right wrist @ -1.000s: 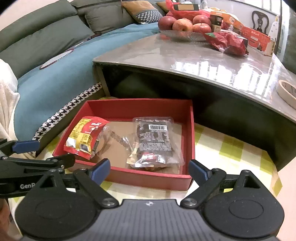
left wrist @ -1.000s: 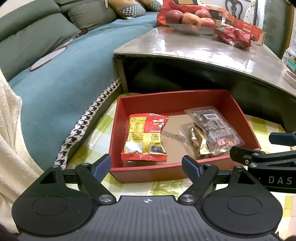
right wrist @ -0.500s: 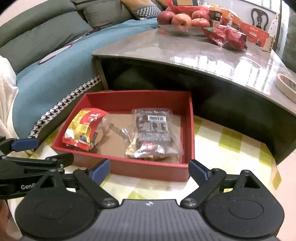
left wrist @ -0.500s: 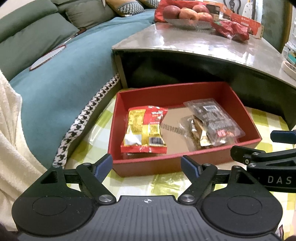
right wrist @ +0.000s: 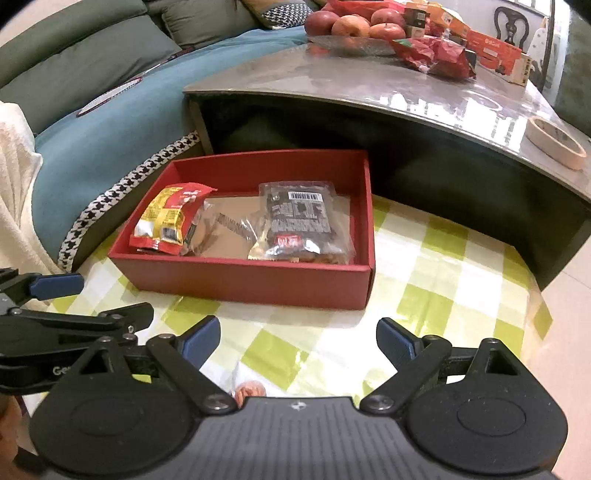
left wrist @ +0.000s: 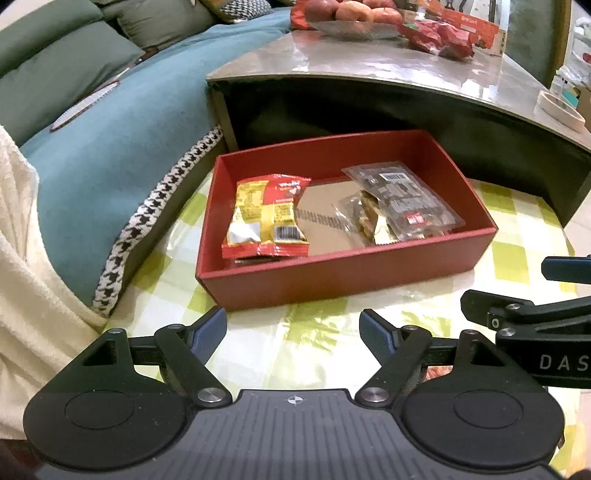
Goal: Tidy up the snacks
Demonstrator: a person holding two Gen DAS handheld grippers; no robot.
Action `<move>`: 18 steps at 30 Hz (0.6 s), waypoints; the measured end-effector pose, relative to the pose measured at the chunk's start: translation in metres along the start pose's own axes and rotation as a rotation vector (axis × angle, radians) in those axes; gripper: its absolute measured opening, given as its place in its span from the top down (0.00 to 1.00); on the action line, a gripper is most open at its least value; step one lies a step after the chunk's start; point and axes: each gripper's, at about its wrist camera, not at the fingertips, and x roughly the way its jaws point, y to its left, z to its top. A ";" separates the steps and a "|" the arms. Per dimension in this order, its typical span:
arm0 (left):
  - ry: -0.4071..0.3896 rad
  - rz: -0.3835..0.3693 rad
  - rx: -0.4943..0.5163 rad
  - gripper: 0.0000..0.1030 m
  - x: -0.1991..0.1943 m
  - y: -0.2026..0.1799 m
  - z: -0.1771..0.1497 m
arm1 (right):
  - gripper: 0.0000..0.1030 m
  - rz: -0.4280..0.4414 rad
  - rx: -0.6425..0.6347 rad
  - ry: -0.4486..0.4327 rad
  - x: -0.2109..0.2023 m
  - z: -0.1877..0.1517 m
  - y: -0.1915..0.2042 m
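Two grippers hang side by side over the green-and-white checked cloth (left wrist: 509,229), both tipped down toward the red box (left wrist: 343,273). The left gripper (left wrist: 293,326) has its blue-padded fingers (left wrist: 210,326) spread apart with only cloth between them; its jaws have eased a little closer over the last moment, gripping nothing. The right gripper (right wrist: 297,338) is released too, fingers (right wrist: 393,339) wide and empty, and in its own view the left one pokes in from the left edge.

Inside the box, a yellow-and-red snack bag (left wrist: 267,218) lies at the left end, barcode facing up. At the right end sits a clear packet of dark snacks (left wrist: 402,195), overlapping a smaller clear packet with a gold wrapper (left wrist: 364,221) just beside it. Bare cardboard floor shows between the two groups.

Behind the box runs the dark front of a glossy counter (right wrist: 369,85), carrying a glass dish of apples (right wrist: 351,26), a crumpled red bag (right wrist: 436,55), an orange carton (right wrist: 498,55) and a roll of tape (right wrist: 556,142). A teal-covered sofa (left wrist: 110,122) fills the left.
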 end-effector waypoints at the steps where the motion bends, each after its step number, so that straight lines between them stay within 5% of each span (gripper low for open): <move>1: -0.002 -0.001 0.001 0.19 -0.002 -0.001 -0.002 | 0.06 -0.001 0.001 -0.001 -0.002 -0.002 0.000; 18: -0.034 0.023 0.047 0.19 -0.019 -0.014 -0.027 | 0.06 -0.028 0.001 0.002 -0.020 -0.029 0.002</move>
